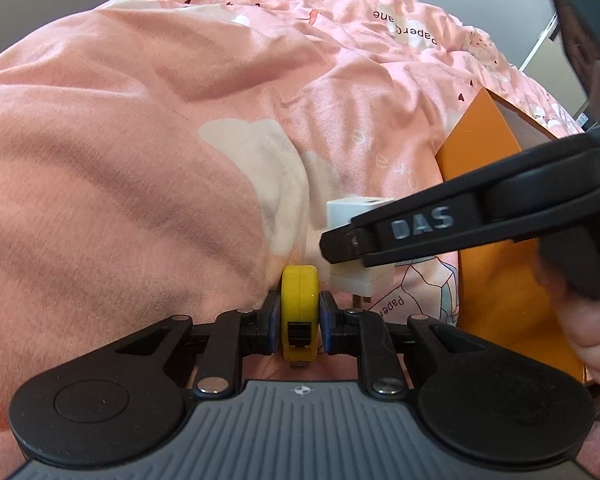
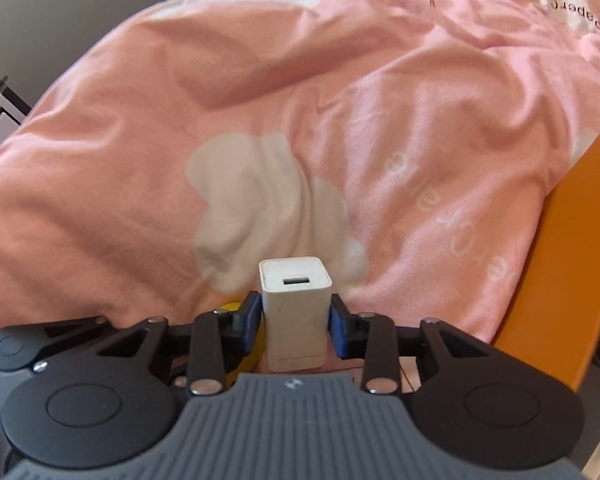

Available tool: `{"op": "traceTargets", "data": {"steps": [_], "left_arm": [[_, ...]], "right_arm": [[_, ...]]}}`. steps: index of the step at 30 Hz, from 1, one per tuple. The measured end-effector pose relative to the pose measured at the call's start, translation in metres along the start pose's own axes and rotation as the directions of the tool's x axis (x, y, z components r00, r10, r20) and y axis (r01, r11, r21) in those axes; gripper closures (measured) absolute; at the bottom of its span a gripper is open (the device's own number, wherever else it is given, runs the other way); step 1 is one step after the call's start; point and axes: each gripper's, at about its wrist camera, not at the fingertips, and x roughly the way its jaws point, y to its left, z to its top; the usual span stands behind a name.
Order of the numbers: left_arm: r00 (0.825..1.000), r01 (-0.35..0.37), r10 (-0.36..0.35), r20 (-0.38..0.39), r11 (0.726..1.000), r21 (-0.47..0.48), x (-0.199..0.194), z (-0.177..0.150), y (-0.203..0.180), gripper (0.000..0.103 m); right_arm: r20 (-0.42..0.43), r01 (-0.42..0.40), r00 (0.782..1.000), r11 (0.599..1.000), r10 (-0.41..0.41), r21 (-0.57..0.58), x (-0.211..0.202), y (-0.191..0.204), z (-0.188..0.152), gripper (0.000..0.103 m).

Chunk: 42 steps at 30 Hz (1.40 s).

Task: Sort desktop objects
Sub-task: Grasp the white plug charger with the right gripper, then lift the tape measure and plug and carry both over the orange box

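Tape measure (image 1: 300,312), yellow, stands on edge between the blue pads (image 1: 273,326) of the left gripper (image 1: 300,326), which is clamped on its two flat sides, just above the bedding. White charger block (image 2: 296,316), USB port facing up, sits between the blue pads (image 2: 250,322) of the right gripper (image 2: 296,330); both pads lie against its sides, so the tool grips it. In the left wrist view the charger (image 1: 356,280) is just right of the tape measure, its prongs pointing down, and the right gripper's black finger crosses in front of it.

Surface: a rumpled pink quilt (image 1: 140,160) with white cloud patches, small dark hearts and printed lettering, spread over a bed. An orange box (image 1: 480,148) stands on the quilt at the right, near both tools. Grey wall shows at the upper corners of both views.

Obscured: the middle of the charger is covered by the right gripper in the left wrist view. The orange box is cut off by the frame edge in the right wrist view (image 2: 572,272). A hand (image 1: 596,340) at the right edge is blurred and only partly visible. The yellow sliver behind the right gripper's left pad is too hidden to judge.
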Motion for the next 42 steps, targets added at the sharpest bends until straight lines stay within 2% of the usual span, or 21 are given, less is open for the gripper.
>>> {"op": "traceTargets", "data": {"steps": [6, 12, 16, 20, 24, 28, 30, 33, 37, 42], "left_arm": [[0.999, -0.014, 0.013, 0.053, 1.0, 0.014, -0.02, 0.003, -0.008, 0.081], [0.988, 0.04, -0.045, 0.15, 0.998, 0.038, -0.062, 0.015, -0.03, 0.081], [0.968, 0.118, -0.134, 0.211, 0.989, 0.086, -0.089, 0.028, -0.057, 0.081], [0.945, 0.2, -0.234, 0.229, 0.967, 0.16, -0.102, 0.037, -0.094, 0.081], [0.923, 0.278, -0.327, 0.202, 0.931, 0.238, -0.098, 0.041, -0.134, 0.081], [0.913, 0.339, -0.386, 0.128, 0.896, 0.285, -0.074, 0.041, -0.17, 0.081], [0.912, 0.363, -0.403, 0.076, 0.879, 0.308, -0.058, 0.039, -0.185, 0.081], [0.915, 0.382, -0.403, -0.014, 0.855, 0.351, -0.034, 0.034, -0.202, 0.081], [0.923, 0.378, -0.375, -0.084, 0.849, 0.368, -0.011, 0.027, -0.214, 0.081], [0.926, 0.377, -0.352, -0.134, 0.857, 0.352, 0.005, 0.023, -0.217, 0.081]], "right_arm": [[0.092, -0.067, 0.994, 0.997, 0.062, 0.044, -0.043, -0.014, -0.016, 0.066], [0.228, -0.098, 0.971, 0.991, 0.076, 0.087, -0.103, -0.041, -0.028, 0.066], [0.323, -0.08, 0.946, 0.99, 0.039, 0.113, -0.15, -0.068, -0.043, 0.065], [0.357, -0.001, 0.932, 0.987, -0.058, 0.163, -0.186, -0.101, -0.067, 0.065], [0.332, 0.079, 0.931, 0.97, -0.154, 0.228, -0.199, -0.135, -0.093, 0.065], [0.264, 0.153, 0.939, 0.955, -0.221, 0.254, -0.192, -0.157, -0.116, 0.065], [0.229, 0.17, 0.947, 0.958, -0.224, 0.232, -0.186, -0.163, -0.124, 0.065], [0.158, 0.187, 0.965, 0.972, -0.208, 0.139, -0.174, -0.171, -0.133, 0.066], [0.063, 0.231, 0.97, 0.972, -0.233, 0.039, -0.153, -0.18, -0.135, 0.066], [0.028, 0.201, 0.979, 0.979, -0.2, -0.02, -0.138, -0.182, -0.13, 0.066]]}}
